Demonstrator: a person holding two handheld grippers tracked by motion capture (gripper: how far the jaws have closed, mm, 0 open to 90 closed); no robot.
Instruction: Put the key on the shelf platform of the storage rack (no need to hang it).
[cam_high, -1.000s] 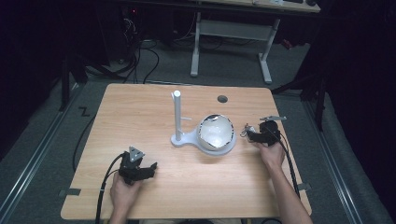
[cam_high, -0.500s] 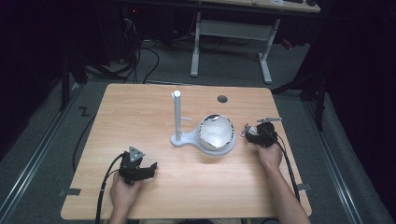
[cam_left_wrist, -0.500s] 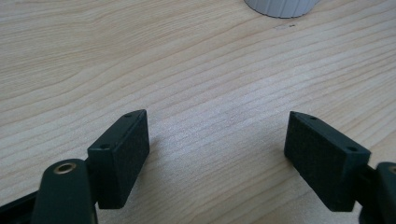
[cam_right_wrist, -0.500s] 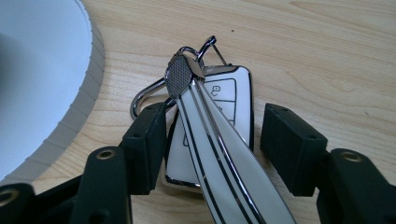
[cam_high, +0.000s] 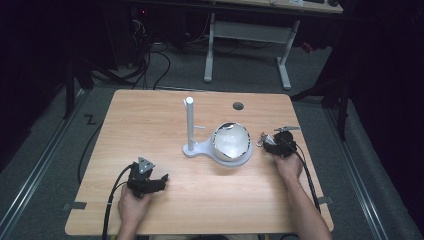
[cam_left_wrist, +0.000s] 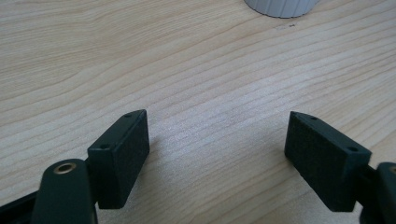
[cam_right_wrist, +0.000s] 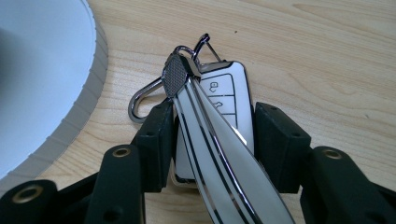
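**R gripper has car key, stand hook likely next**

Right gripper (cam_right_wrist: 212, 140) jaws closed on the car key fob (cam_right_wrist: 219, 100) w/ its white strap (cam_right_wrist: 219, 158) and metal clip (cam_right_wrist: 144, 100), near the table's (cam_high: 150, 115) right edge, just beside the white dish (cam_high: 231, 142) of the post stand (cam_high: 189, 125). Left gripper (cam_left_wrist: 217, 154) jaws wide apart, empty, near the front-left corner. Judgement: lift the key straight up, keep the squeeze firm so the fob doesn't slip, clear the dish rim before moving over.

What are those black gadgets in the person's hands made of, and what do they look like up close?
The left gripper and right gripper are matte black, each with two blocky jaws faced with flat black pads and brass-coloured pivot rings. The left carries a grey three-cornered plate. A black cable trails from each. The forearms are bare, no sleeves.
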